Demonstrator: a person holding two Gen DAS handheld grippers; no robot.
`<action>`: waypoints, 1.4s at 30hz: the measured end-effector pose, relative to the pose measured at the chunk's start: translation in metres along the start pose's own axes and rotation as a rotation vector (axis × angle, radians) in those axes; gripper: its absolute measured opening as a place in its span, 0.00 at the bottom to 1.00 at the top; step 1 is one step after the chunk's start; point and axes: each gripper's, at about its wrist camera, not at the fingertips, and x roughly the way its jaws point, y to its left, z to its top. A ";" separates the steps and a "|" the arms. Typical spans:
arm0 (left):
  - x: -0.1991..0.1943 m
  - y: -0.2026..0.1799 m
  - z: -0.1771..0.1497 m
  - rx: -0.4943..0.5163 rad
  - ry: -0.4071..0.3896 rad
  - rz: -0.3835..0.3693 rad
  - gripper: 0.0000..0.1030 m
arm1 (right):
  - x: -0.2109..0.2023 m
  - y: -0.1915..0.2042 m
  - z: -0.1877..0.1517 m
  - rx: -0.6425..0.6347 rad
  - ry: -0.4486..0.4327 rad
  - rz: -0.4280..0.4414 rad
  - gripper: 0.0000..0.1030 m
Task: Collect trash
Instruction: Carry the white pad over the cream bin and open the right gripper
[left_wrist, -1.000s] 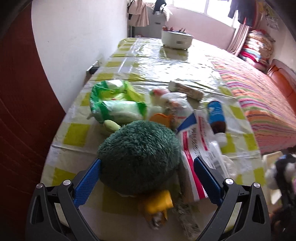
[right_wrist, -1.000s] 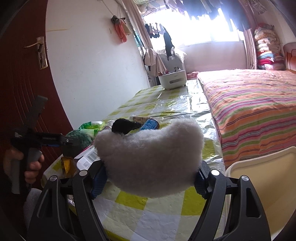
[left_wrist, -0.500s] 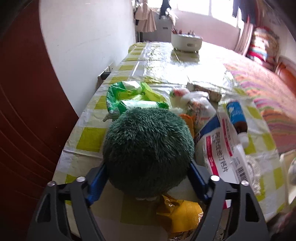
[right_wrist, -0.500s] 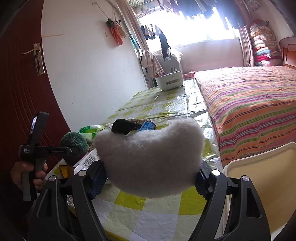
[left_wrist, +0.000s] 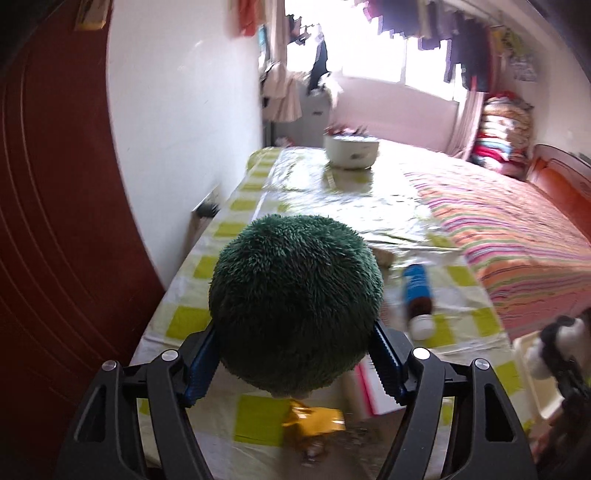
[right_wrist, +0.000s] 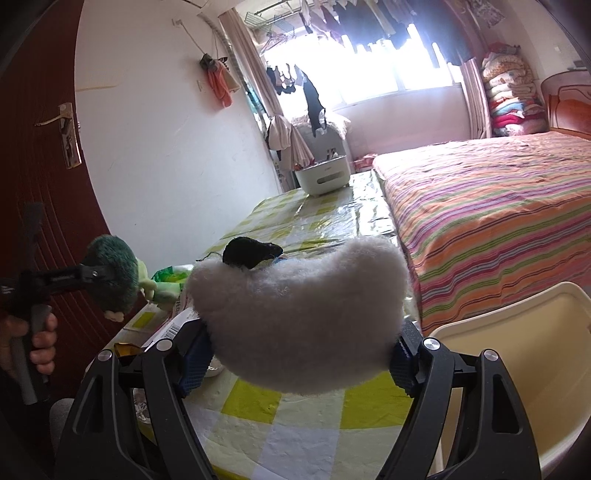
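A dark green plush toy (left_wrist: 295, 299) fills the left wrist view. My left gripper (left_wrist: 295, 363) has its blue pads pressed into the toy's sides, with the jaws still closing, and holds it above the table. From the right wrist view the same green plush toy (right_wrist: 110, 273) hangs clear of the tabletop in the left gripper (right_wrist: 92, 275). My right gripper (right_wrist: 300, 363) is shut on a white plush toy (right_wrist: 299, 317) with a black ear. On the table lie a blue-labelled bottle (left_wrist: 417, 295), a yellow wrapper (left_wrist: 314, 421) and a red and white packet (left_wrist: 373, 387).
The yellow-checked table (left_wrist: 332, 192) runs along a white wall, with a white bowl (left_wrist: 351, 151) at its far end. A striped bed (left_wrist: 517, 229) borders its right side. A cream bin (right_wrist: 517, 350) stands at the near right and a red door (left_wrist: 55, 221) on the left.
My left gripper closed its jaws onto the green plush toy and lifted it off the table, tilting upward. The right gripper kept still with the white plush toy.
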 end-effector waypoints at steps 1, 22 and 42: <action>-0.003 -0.005 0.001 0.002 -0.003 -0.015 0.67 | -0.002 -0.001 0.000 0.002 -0.006 -0.007 0.74; -0.025 -0.134 -0.021 0.198 0.060 -0.369 0.68 | -0.060 -0.068 -0.004 0.178 -0.136 -0.345 0.74; -0.041 -0.198 -0.026 0.315 0.079 -0.459 0.69 | -0.057 -0.103 -0.010 0.311 -0.091 -0.563 0.88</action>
